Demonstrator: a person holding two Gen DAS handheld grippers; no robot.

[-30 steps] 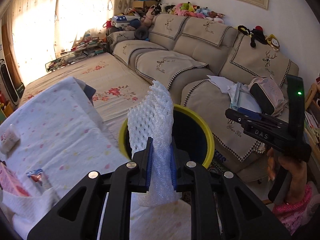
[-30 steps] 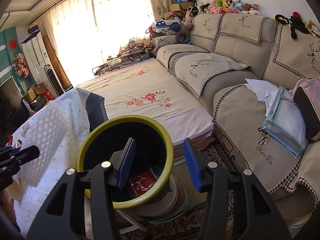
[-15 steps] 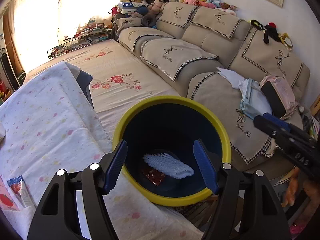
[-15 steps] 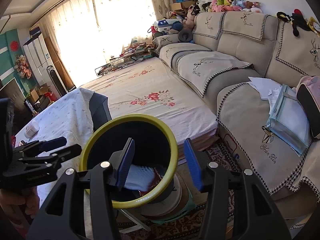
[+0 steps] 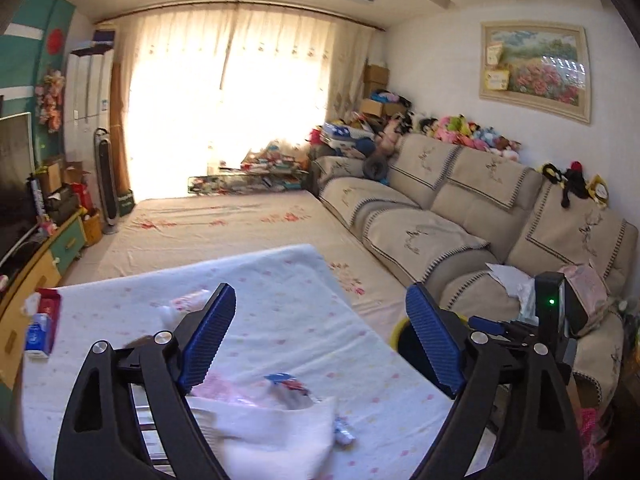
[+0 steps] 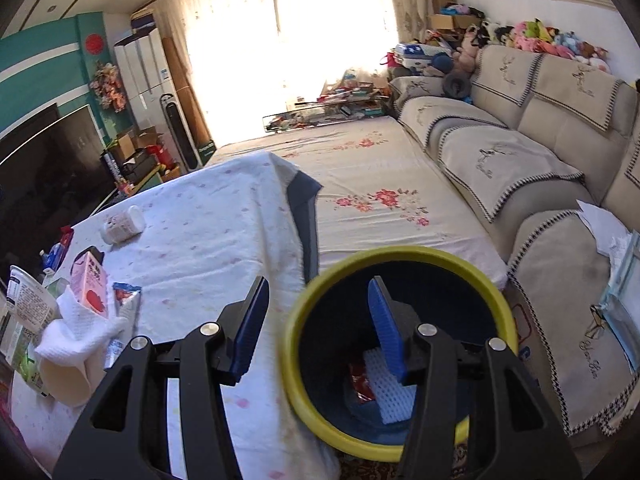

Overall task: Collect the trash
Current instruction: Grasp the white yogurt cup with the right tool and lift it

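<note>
The yellow-rimmed dark bin [image 6: 400, 264] stands by the table's right edge; white foam netting [image 6: 390, 392] and a red wrapper [image 6: 362, 382] lie inside it. My right gripper [image 6: 320, 324] is open and empty over the bin's near rim. My left gripper [image 5: 320, 344] is open and empty above the table, with white tissue [image 5: 276, 432] and a blue-red wrapper [image 5: 286, 380] just below it. A sliver of the bin [image 5: 400, 330] shows in the left wrist view. The table trash shows in the right wrist view: pink carton [image 6: 92, 284], tissue [image 6: 76, 340], wrapper [image 6: 126, 292], paper cup [image 6: 64, 380].
The table has a white flowered cloth [image 6: 208, 240]. A white bottle [image 6: 122, 224] lies on its far side, a red-blue pack [image 5: 42, 320] at the left edge. A beige sofa [image 5: 460, 216] runs along the right; a floral mattress [image 6: 380, 184] lies beyond the table.
My left gripper dropped the foam netting into the bin, opened, and swung left and up over the table. My right gripper shifted left to face the table and bin.
</note>
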